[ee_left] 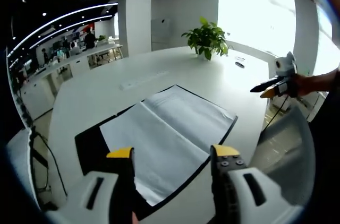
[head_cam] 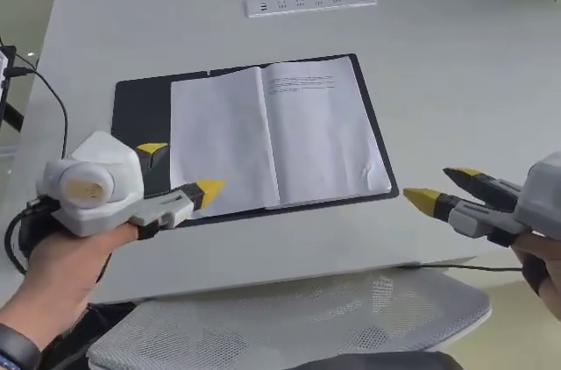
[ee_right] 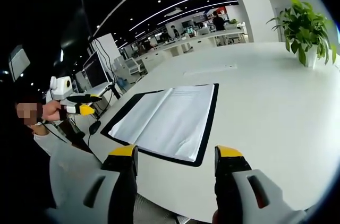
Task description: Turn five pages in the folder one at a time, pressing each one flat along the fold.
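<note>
The folder [head_cam: 311, 138] lies open on the counter [head_cam: 456, 63], in front of both tools and between them, with a white page lying flat on each side of the fold [head_cam: 269, 135]. The left tool [head_cam: 181, 168] hovers at the near left corner of the folder, with its jaws spread and holding nothing. The right tool [head_cam: 441, 188] is near the near right corner but apart from it, also spread and empty. No page is lifted or pinched. How many of the five pages are done I cannot tell. I judge that a page on the right tool's side waits to be taken, turned and pressed.
</note>
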